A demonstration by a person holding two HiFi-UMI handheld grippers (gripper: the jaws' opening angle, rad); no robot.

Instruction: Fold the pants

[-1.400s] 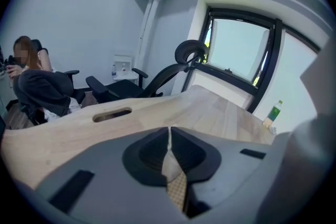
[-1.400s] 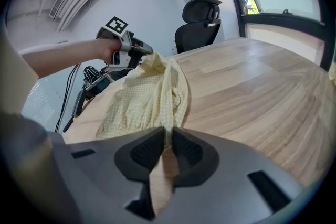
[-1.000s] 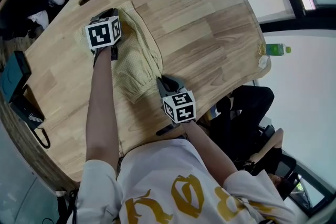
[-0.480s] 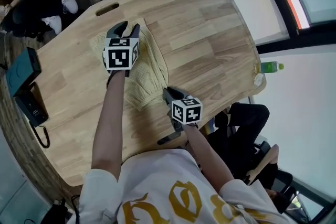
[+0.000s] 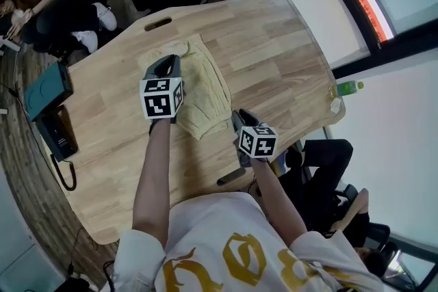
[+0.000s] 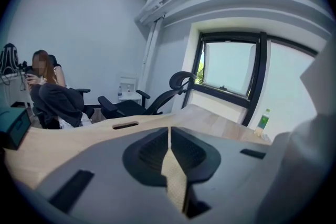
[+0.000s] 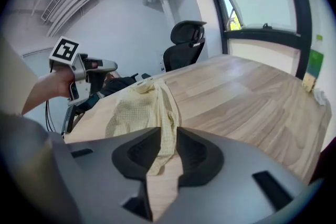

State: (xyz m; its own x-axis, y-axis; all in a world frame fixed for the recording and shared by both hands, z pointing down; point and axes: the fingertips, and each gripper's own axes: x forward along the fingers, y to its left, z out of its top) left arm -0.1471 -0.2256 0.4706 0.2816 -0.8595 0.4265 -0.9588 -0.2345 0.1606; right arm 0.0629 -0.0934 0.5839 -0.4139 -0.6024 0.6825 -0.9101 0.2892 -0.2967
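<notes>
The pale yellow pants (image 5: 200, 89) lie folded into a short flat bundle on the wooden table (image 5: 287, 72). My left gripper (image 5: 168, 65) hovers over their left part. Its jaws have just been closing and now meet with nothing between them; in the left gripper view (image 6: 169, 131) only a sliver of yellow cloth shows below. My right gripper (image 5: 240, 119) is just off the bundle's near right corner, apart from the cloth. Its jaws (image 7: 168, 131) have just been opening and hold nothing; the pants (image 7: 142, 110) lie beyond them, with the left gripper (image 7: 113, 65) past those.
A green bottle (image 5: 349, 87) stands at the table's right edge. A teal box (image 5: 46, 89) and a black corded device (image 5: 55, 137) sit at the left edge. A small dark object (image 5: 231, 177) lies near the front. Office chairs and a seated person (image 5: 68, 10) are behind the table.
The left gripper left the pants' far end, opened over them, then shut again and rose towards me. The right gripper lifted off the near end and its jaws spread.
</notes>
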